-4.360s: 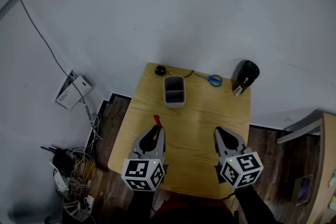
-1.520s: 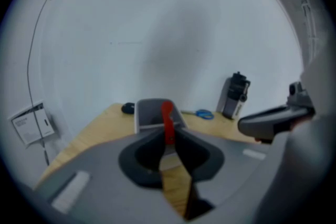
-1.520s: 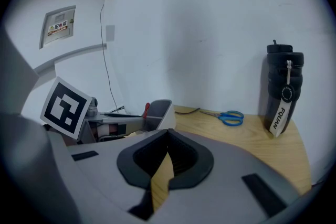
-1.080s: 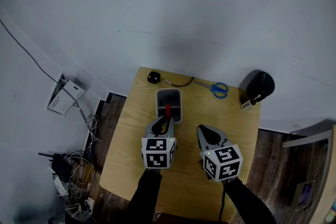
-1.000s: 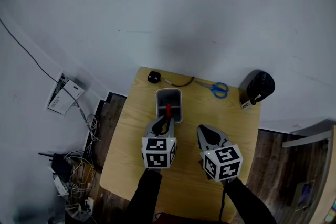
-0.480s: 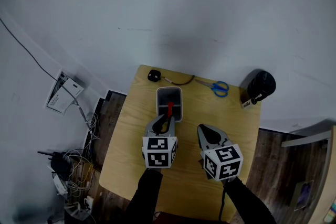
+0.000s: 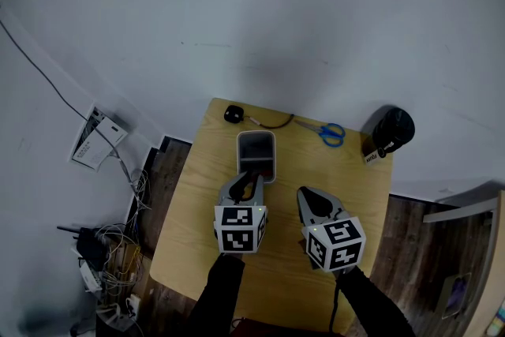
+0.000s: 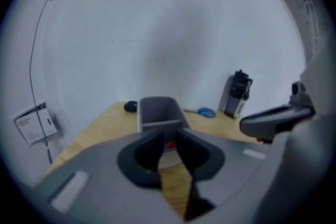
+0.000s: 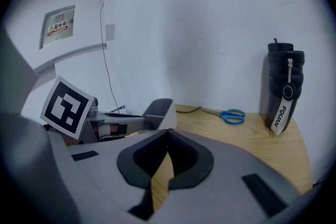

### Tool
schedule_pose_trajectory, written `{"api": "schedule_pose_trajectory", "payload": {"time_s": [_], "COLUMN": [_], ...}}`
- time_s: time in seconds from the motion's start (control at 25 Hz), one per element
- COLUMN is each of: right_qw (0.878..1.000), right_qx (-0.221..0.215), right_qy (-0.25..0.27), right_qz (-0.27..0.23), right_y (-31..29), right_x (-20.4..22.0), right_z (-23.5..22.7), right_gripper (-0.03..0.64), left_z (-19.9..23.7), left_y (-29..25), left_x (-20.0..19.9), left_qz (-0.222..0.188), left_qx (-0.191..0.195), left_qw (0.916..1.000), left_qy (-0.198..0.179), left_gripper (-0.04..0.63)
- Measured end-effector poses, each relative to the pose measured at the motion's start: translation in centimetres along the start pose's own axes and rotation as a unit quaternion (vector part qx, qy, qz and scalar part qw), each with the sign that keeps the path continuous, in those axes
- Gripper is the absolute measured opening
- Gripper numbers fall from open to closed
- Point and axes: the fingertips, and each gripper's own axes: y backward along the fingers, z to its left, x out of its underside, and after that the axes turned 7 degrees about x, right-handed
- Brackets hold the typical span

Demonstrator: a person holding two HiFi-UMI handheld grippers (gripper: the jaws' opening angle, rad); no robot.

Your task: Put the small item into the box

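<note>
Small red item (image 8: 170, 146) — lying in the box's (image 7: 257, 134) near compartment.
Left gripper (image 7: 246, 183) jaws apart, empty, just short of the box; right gripper (image 7: 310, 199) jaws together, empty.

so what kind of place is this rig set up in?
Probably a bare office or lab corner: a small wooden table against a plain white wall, a tangle of cables on the wood floor beside it, and desk odds like scissors and a black bottle.
</note>
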Motion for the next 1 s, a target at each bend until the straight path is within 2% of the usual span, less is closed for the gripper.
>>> {"api": "schedule_pose_trajectory", "payload": {"time_s": [0.2,0.56,1.0], "right_qw": [1.0,1.0,0.999], "right_qx": [-0.002,-0.006,-0.007], "right_qy": [0.002,0.004,0.013], "right_qz": [-0.004,-0.021,-0.033], "right_y": [0.3,1.2,3.0], "right_x": [-0.3,-1.4,-2.2], "right_z": [0.5,1.4,2.3], "right_gripper": [0.008,0.008,0.008], "left_z": [-0.3,-0.2,-0.7], "left_y": [1.0,3.2,6.1], "left_x": [-0.6,-0.8,-0.9], "left_qz": [-0.013,-0.024,-0.044], "left_qx": [0.003,-0.002,0.011], "left_qw": [0.9999,0.9997,0.9987], "left_qy": [0.004,0.007,0.025], "left_gripper": [0.072,0.007,0.003]}}
